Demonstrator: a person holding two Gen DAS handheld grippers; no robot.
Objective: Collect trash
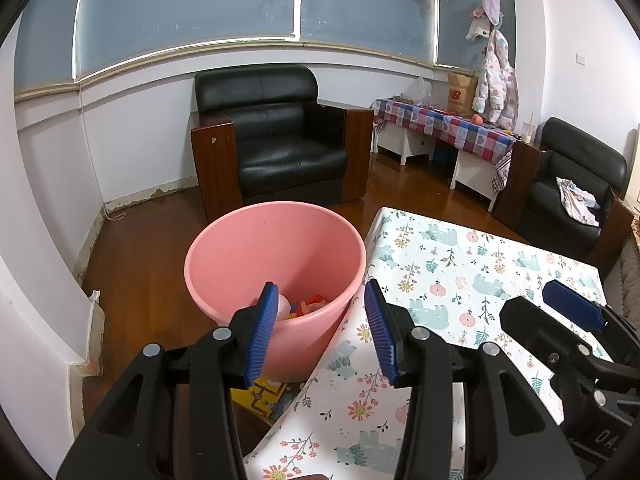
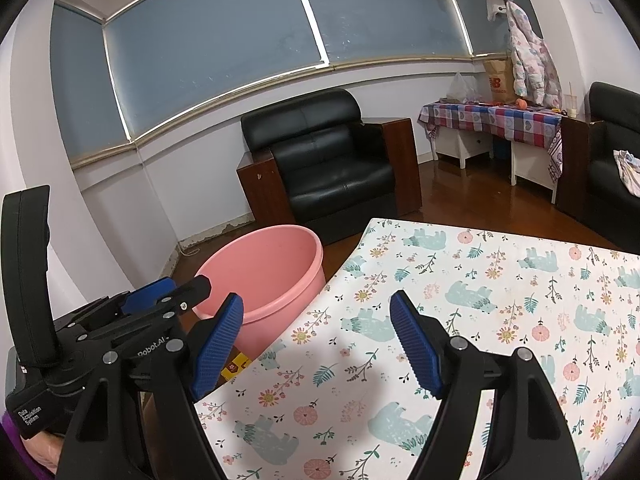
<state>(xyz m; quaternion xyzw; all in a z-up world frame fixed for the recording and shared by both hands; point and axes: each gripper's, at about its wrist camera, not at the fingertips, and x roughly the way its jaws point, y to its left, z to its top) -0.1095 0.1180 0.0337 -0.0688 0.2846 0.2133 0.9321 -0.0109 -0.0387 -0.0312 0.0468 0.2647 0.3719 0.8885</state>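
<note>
Dark wooden flooring (image 1: pixel 152 264) runs back to a black leather armchair (image 1: pixel 280 136) under a row of blue-grey blinds, and closer in stands a table covered with a white cloth (image 2: pixel 480 280) printed with pale teal bears and pink flowers. Just beside the table's left edge sits a pink plastic bucket (image 1: pixel 276 248), round and wide-mouthed, its rim close against the hanging cloth. Down at its bottom lies the trash (image 1: pixel 304 305): a small heap of crumpled bits in pink, orange and red, mostly hidden behind the near wall and the blue pad of a finger, so what each piece is cannot be told. The left gripper (image 1: pixel 320 328) hangs over the gap between bucket and table edge, its ribbed blue pads spread wide with nothing between them. The right gripper (image 2: pixel 316 340) hovers above the cloth near the table's left edge, its tongs likewise wide apart and holding nothing. Against the far right wall a low table wears a checked cloth (image 1: pixel 444 124), with a brown paper bag (image 1: pixel 460 94) on it.
</note>
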